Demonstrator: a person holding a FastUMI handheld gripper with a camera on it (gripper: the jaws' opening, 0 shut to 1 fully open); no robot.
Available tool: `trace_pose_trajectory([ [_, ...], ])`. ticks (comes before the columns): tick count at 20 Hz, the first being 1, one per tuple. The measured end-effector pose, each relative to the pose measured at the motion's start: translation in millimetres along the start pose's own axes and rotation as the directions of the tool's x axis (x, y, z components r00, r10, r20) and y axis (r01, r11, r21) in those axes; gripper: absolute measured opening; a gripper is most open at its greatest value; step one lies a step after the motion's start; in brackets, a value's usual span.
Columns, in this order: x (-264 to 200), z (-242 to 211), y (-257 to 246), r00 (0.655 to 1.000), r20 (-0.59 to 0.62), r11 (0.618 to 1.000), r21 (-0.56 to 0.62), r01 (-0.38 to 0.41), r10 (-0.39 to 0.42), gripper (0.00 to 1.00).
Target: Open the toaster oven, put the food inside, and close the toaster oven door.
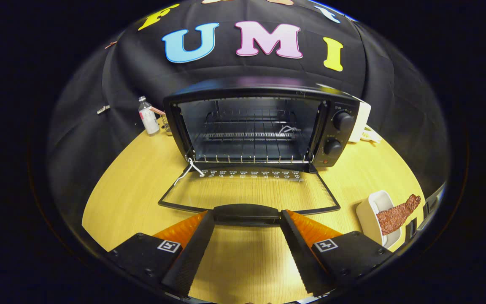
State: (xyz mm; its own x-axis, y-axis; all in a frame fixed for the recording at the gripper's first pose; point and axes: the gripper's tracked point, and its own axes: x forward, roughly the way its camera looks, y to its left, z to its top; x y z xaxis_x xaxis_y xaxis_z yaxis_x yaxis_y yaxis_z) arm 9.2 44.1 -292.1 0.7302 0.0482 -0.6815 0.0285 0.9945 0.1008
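The toaster oven (264, 126) is seen on the wooden bench (133, 190), straight beyond the fingers, with its glass door (249, 190) folded fully down and lying flat toward the camera. The wire rack (247, 136) inside is bare. The door's dark handle (247, 213) is found just ahead of the fingers (192, 249), between their tips; the fingers are spread wide and nothing is pinched by them. The food (397, 213), a reddish-brown strip, is laid across a white dish (371, 211) on the bench, to the right of the door and well apart from the oven opening. A small bottle (147, 116) is stood on the bench to the left of the oven. Two knobs (338, 133) are set on the oven's right panel.
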Motion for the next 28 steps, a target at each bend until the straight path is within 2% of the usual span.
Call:
trace_pose_trajectory([
  [5,-13,-2,-3,1.0,0.001,0.999,-0.038,-0.027,0.027,0.98],
  [12,-70,49,-21,0.988,0.135,0.996,-0.063,-0.06,0.068,0.98],
  [19,-123,97,-81,0.974,0.22,0.998,0.024,-0.051,0.044,0.98],
  [28,-142,123,-199,0.971,0.236,0.997,0.05,-0.05,0.037,0.99],
])
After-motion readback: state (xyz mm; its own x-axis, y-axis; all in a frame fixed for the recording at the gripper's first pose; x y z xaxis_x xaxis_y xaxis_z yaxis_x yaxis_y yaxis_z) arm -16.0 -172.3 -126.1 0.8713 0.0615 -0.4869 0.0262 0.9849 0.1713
